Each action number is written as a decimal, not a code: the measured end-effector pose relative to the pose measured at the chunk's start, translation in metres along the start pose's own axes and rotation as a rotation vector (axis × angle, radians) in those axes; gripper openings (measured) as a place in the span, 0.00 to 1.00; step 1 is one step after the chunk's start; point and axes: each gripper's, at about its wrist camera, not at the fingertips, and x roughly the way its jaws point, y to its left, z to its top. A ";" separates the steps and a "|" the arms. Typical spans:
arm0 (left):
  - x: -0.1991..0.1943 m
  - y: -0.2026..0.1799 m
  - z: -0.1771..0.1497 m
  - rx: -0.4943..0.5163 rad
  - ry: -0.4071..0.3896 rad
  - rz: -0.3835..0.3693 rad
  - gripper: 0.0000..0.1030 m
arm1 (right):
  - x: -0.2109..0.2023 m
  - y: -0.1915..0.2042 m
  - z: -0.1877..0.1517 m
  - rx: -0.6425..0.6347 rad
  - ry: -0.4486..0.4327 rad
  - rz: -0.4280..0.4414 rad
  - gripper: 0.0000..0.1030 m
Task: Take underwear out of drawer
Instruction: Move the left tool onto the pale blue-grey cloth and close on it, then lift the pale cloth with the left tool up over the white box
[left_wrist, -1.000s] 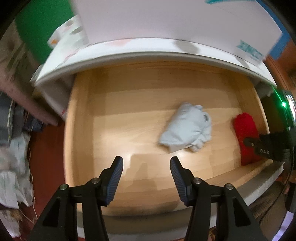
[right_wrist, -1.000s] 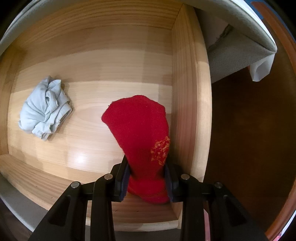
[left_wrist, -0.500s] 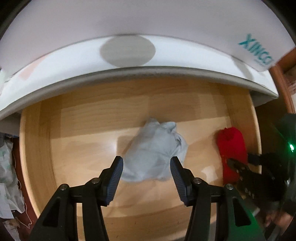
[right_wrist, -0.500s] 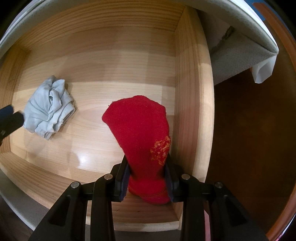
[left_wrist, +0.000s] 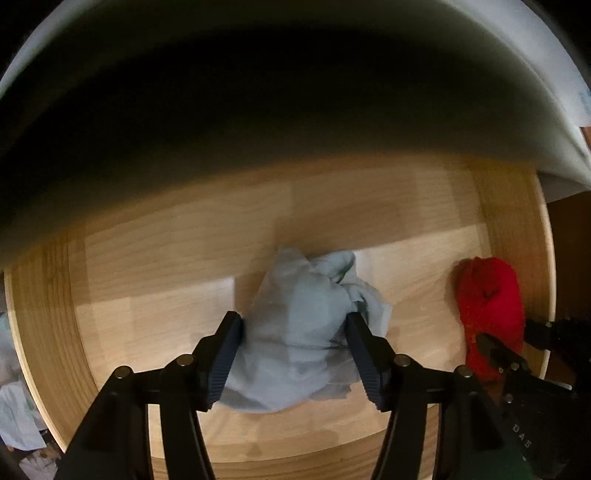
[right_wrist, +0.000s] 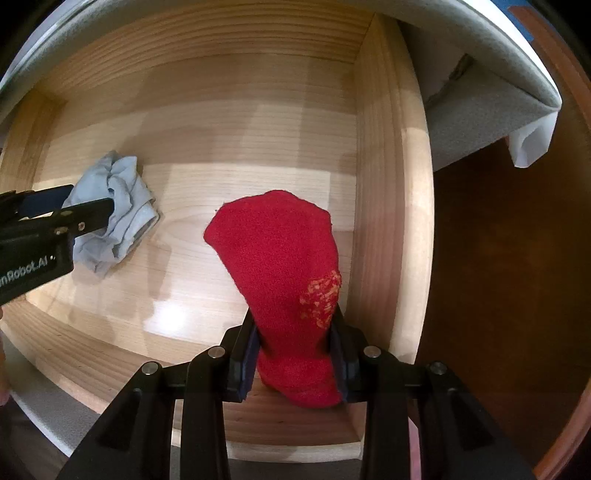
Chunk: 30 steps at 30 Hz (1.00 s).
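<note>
My left gripper (left_wrist: 293, 332) has swung in from empty drawer (right_wrist: 258, 122) floor, its open fingers now straddling the pale blue underwear (left_wrist: 303, 332) mid-drawer, ready to close, while my right gripper (right_wrist: 293, 354) stays clamped on the red sock (right_wrist: 280, 266).

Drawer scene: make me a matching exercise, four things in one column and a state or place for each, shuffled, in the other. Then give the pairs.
Things:
1. left tool
2. right tool
3. light blue underwear
4. red garment

States or places:
A. lies bunched near the middle of the drawer floor
B. clamped on red cloth
C. fingers on either side of the blue bundle, wide apart
D. close to the drawer's right wall, bears an orange patch

Pairs: 1-C, 2-B, 3-A, 4-D
</note>
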 end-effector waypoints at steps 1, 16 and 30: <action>0.000 0.001 0.000 0.001 0.002 0.001 0.59 | 0.000 -0.001 0.000 -0.001 0.001 0.001 0.31; 0.002 0.036 -0.015 -0.042 0.104 0.104 0.61 | -0.001 -0.005 0.001 -0.002 -0.001 0.004 0.31; 0.012 0.104 -0.038 -0.188 0.199 0.018 0.73 | -0.001 -0.008 0.001 0.002 -0.002 0.007 0.32</action>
